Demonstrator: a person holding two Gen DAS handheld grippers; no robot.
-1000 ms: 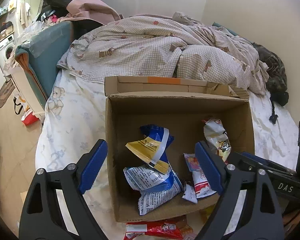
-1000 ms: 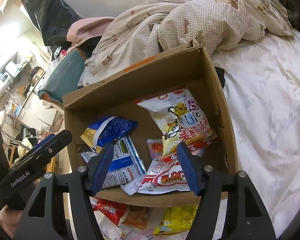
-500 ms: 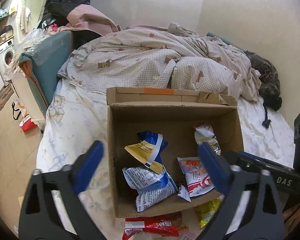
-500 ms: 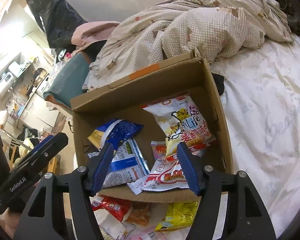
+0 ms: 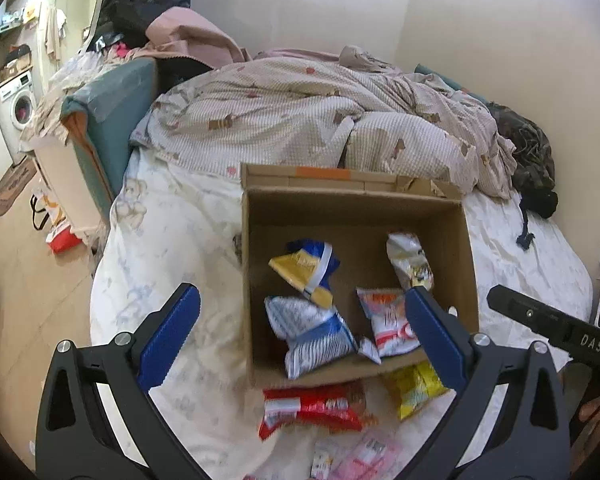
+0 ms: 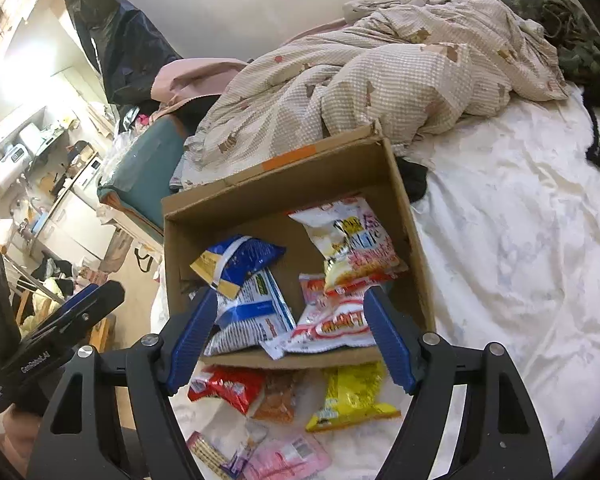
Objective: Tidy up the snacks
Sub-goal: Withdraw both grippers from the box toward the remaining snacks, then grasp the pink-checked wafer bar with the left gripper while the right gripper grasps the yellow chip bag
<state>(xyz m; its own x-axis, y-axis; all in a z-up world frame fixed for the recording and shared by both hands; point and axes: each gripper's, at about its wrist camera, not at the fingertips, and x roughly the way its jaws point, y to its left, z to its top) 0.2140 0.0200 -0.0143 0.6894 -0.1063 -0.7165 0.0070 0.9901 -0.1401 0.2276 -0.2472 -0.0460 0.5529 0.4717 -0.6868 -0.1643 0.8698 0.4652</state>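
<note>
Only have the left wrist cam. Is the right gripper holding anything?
Observer: No. The right gripper is empty; its jaws are opening with nothing between them.
Operator: I see a red packet and a yellow packet in front of the box. Anything between them?
Observer: Yes, a small orange-brown packet lies on the sheet between the red packet and the yellow packet.
Operator: Anything behind the box?
Observer: A black cloth lies by the far right corner of the box.
</note>
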